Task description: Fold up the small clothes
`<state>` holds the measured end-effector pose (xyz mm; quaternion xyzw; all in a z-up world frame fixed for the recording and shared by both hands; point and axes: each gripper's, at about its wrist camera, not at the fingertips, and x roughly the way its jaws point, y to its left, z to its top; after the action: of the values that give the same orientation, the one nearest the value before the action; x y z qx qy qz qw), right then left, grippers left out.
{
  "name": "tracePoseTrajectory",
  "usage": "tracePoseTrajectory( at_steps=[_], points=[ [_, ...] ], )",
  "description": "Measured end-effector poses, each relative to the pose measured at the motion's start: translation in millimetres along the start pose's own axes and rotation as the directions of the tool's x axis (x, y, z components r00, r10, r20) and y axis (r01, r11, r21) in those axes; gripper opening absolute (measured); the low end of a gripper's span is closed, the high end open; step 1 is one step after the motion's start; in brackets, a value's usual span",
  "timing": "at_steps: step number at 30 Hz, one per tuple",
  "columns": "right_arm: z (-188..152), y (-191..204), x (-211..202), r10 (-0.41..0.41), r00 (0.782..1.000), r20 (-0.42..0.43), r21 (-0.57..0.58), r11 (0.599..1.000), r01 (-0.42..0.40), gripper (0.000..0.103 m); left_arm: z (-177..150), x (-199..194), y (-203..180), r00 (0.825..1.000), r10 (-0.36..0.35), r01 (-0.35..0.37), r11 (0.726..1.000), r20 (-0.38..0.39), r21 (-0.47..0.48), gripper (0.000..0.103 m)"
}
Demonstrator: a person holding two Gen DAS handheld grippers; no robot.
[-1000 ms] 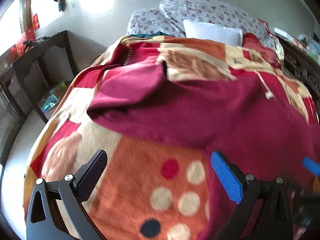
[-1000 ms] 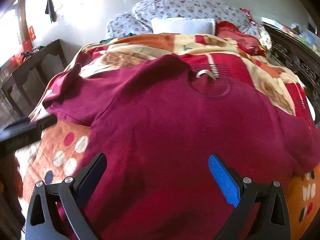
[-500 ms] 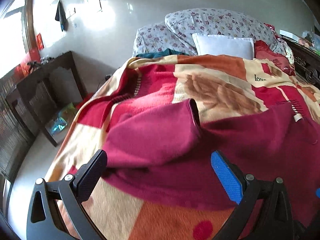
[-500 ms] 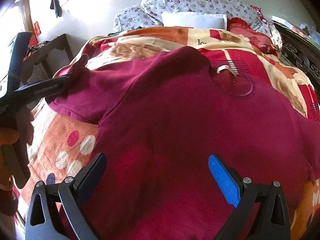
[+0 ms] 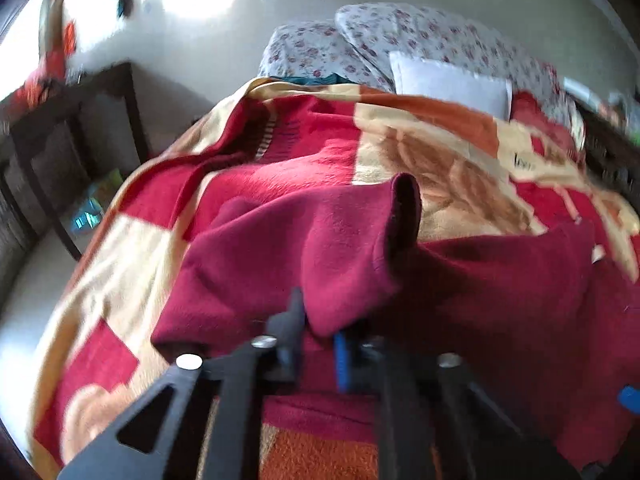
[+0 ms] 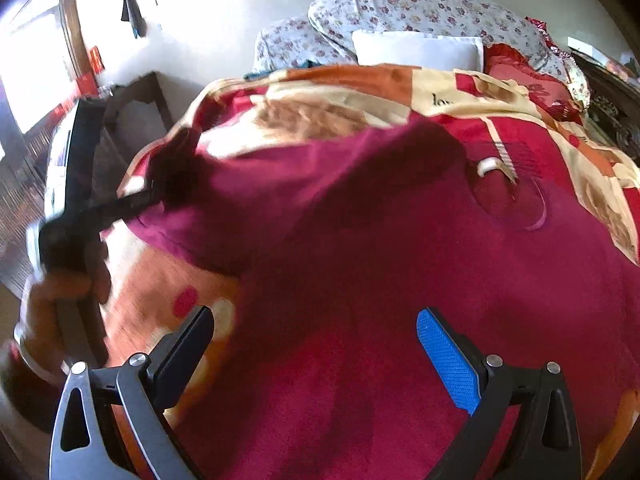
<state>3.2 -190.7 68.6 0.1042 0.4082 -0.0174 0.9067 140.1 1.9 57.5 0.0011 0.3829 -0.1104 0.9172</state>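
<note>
Pillows (image 6: 420, 12) in a floral print are stacked at the head of the bed, with a plain white cushion (image 6: 416, 51) leaning against them and a red cushion (image 6: 528, 80) just beside it. A patchwork blanket (image 5: 424, 152) in red, orange and cream covers the bed, and a dark wooden side table (image 5: 76, 120) stands against the pale wall to the left, with something dark hanging on that wall higher up. On the right edge a carved dark headboard or cabinet shows only partly. Nothing stands between either gripper and the garment. The maroon sweater (image 6: 400, 248) lies spread front-up across the blanket, its round neckline and white label toward the pillows. In the left wrist view, the left gripper (image 5: 318, 330) has its fingers (image 5: 294, 312) drawn narrow and pinching a fold of the sweater's sleeve (image 5: 312, 240), whose open cuff points up toward the pillows; the sleeve cloth drapes over the blue pad. The right wrist view shows the same grip from the side, with the person's hand (image 6: 56, 292) on the handle, though motion blur smears it. The right gripper (image 6: 316, 344) hovers low over the sweater's body with its fingers (image 6: 448, 356) spread wide and holding nothing, the cloth lying between and beneath them.
</note>
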Motion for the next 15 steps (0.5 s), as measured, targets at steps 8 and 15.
tracePoseTrajectory(
  at_steps=[8,15],
  points=[
    [57.8,31.6,3.2,0.278,0.960,0.034,0.092,0.956,-0.280,0.103,-28.5,-35.1,4.6,0.994,-0.097,0.099,0.994,0.051,-0.051,0.007],
    [84.4,61.8,51.8,0.350,0.936,-0.019,0.195,0.920,-0.340,0.097,-35.8,-48.8,5.2,0.989,-0.129,0.135,0.988,0.076,-0.075,0.007]
  ],
)
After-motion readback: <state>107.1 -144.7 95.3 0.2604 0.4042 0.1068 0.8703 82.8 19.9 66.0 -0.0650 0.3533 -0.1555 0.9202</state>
